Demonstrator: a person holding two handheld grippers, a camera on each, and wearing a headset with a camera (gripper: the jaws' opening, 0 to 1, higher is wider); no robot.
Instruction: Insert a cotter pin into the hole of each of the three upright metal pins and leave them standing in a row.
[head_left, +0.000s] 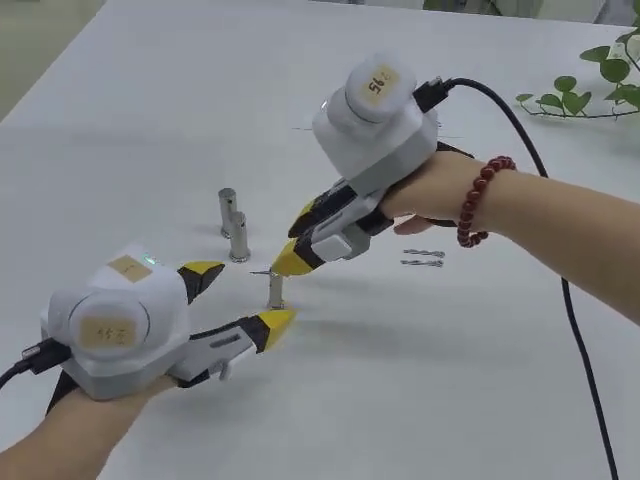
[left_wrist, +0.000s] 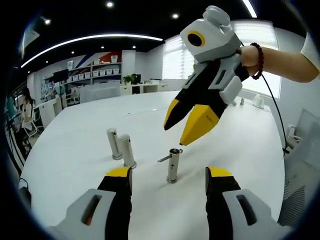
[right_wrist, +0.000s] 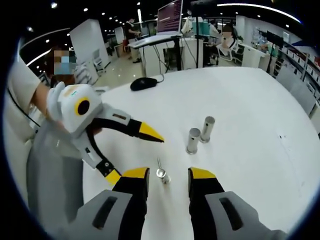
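Observation:
Three upright metal pins stand on the white table. The nearest pin (head_left: 276, 291) (left_wrist: 173, 165) (right_wrist: 162, 175) has a cotter pin (head_left: 262, 272) (left_wrist: 163, 159) (right_wrist: 159, 164) sticking out of its hole sideways. The two other pins (head_left: 228, 212) (head_left: 239, 238) (left_wrist: 113, 143) (left_wrist: 127, 150) (right_wrist: 193, 140) (right_wrist: 207, 129) stand close together behind it. My left gripper (head_left: 240, 295) (left_wrist: 170, 175) is open, its jaws spread on either side of the nearest pin. My right gripper (head_left: 295, 238) (right_wrist: 168, 176) hovers open just above that pin, holding nothing. Two loose cotter pins (head_left: 422, 258) lie to the right.
A black cable (head_left: 560, 250) trails from the right gripper across the table. A potted plant's leaves (head_left: 600, 80) reach in at the far right corner. A dark computer mouse (right_wrist: 144, 83) lies far off on the table. Desks and people stand in the background.

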